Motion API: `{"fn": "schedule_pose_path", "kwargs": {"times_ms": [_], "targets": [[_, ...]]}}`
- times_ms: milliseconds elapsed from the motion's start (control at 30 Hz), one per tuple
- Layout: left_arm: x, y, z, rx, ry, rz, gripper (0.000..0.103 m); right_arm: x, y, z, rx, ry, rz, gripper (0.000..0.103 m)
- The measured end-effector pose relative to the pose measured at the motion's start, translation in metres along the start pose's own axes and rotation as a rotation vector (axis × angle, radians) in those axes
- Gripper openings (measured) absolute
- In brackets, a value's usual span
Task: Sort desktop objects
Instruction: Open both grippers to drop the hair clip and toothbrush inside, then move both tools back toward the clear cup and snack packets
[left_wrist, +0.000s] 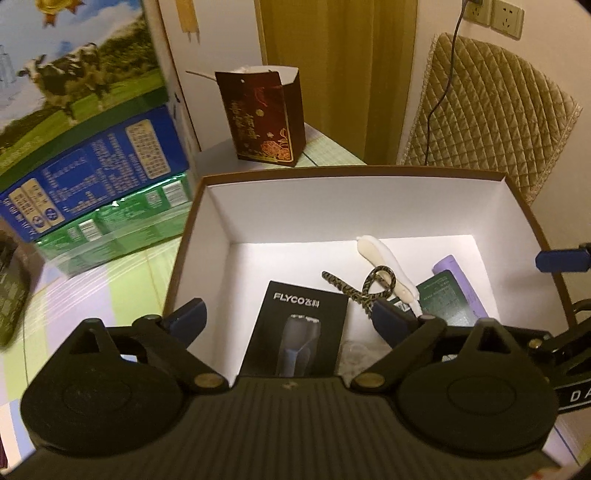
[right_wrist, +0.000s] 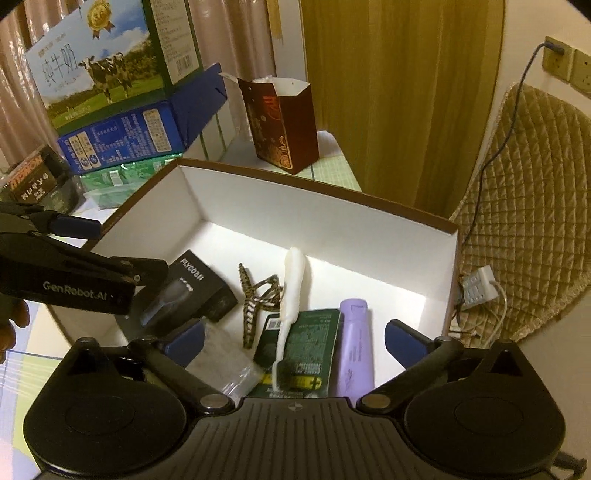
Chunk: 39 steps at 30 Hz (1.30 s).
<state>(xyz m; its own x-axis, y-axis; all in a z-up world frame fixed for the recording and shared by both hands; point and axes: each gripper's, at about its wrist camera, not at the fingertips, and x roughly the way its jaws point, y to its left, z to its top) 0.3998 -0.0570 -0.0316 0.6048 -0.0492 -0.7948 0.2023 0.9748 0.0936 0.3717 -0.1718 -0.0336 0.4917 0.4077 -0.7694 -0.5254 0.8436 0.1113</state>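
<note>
In the left wrist view, the left gripper (left_wrist: 288, 317) is nearest, its blue-tipped fingers spread wide with nothing between them, poised over the near edge of a white-lined box (left_wrist: 332, 206). Directly below lies a black FLYCO shaver box (left_wrist: 299, 328) on the box floor. Beyond it rests a leopard-print hair clip (left_wrist: 364, 290), touching a white toothbrush (left_wrist: 388, 269). A dark green packet (left_wrist: 443, 299) and a purple tube (left_wrist: 463, 284) lie side by side toward the right wall. On the table (left_wrist: 110, 280) behind stand stacked milk cartons (left_wrist: 85, 122) and a dark red gift bag (left_wrist: 264, 118).

In the right wrist view, the right gripper (right_wrist: 295, 338) is also spread and empty, hovering over the same box (right_wrist: 314, 214). Under it the toothbrush (right_wrist: 293, 291) lies across the green packet (right_wrist: 306, 350), with the purple tube (right_wrist: 354, 347) just beside it on the right. A clear plastic bag (right_wrist: 225, 354) sits at the left fingertip. The hair clip (right_wrist: 255, 299) lies between the toothbrush and the shaver box (right_wrist: 192, 288). The left gripper (right_wrist: 81, 251) reaches in from the left, over the box rim.
</note>
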Motion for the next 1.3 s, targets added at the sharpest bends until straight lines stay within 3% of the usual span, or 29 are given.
{"fn": "schedule_pose_path", "kwargs": {"times_ms": [800,1300], "targets": [[-0.113,0.001,-0.068,-0.061,-0.090,0.025,0.095,-0.083,0.045,-0.048,0.049,-0.059,0.019,0.101],[-0.154,0.011,-0.124,-0.081,-0.088,0.007,0.095,-0.118,0.064,-0.080,0.083,-0.053,0.032,0.101]]}}
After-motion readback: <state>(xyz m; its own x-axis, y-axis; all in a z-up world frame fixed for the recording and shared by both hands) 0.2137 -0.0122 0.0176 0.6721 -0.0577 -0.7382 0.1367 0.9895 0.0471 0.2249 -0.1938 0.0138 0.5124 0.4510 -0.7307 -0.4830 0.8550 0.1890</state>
